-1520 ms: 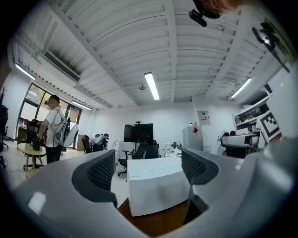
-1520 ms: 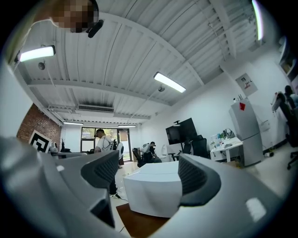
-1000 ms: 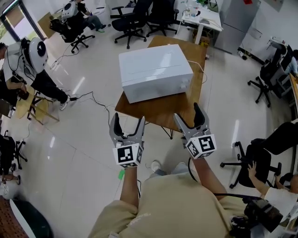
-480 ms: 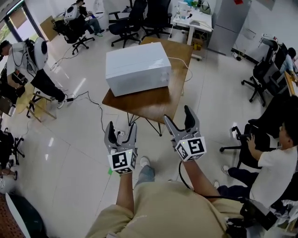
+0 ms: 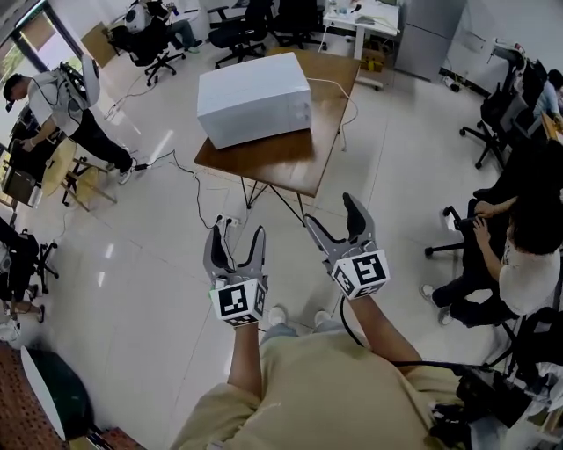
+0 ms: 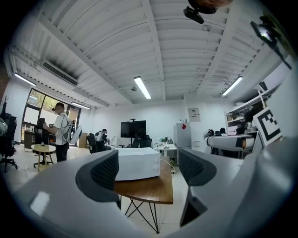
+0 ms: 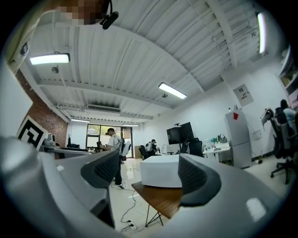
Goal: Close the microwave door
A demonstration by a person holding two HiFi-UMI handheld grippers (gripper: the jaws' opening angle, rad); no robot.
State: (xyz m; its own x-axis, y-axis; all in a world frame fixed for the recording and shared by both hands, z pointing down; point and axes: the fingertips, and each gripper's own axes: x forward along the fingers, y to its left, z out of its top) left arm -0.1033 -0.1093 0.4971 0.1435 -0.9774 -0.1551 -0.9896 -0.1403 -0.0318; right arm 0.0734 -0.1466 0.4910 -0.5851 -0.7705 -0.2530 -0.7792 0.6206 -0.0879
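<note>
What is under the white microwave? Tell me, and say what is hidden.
A wooden table: the microwave stands on it, above thin dark legs. The tabletop patch directly beneath is covered by the microwave's body, so its feet cannot be seen.

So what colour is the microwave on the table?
White all over. The head view shows the microwave best, sitting on the brown wooden table.

Premises: open-plan office, seemingly doubling as a lab. Evidence: black swivel chairs [image 5: 236, 33], a white desk [image 5: 362, 16], a large screen on a stand [image 6: 133, 128], ceiling strip lights [image 6: 142, 87], glossy tiled floor [image 5: 132, 264] (cables [image 5: 189, 176] trailing across it), a seated person [image 5: 519, 255].
</note>
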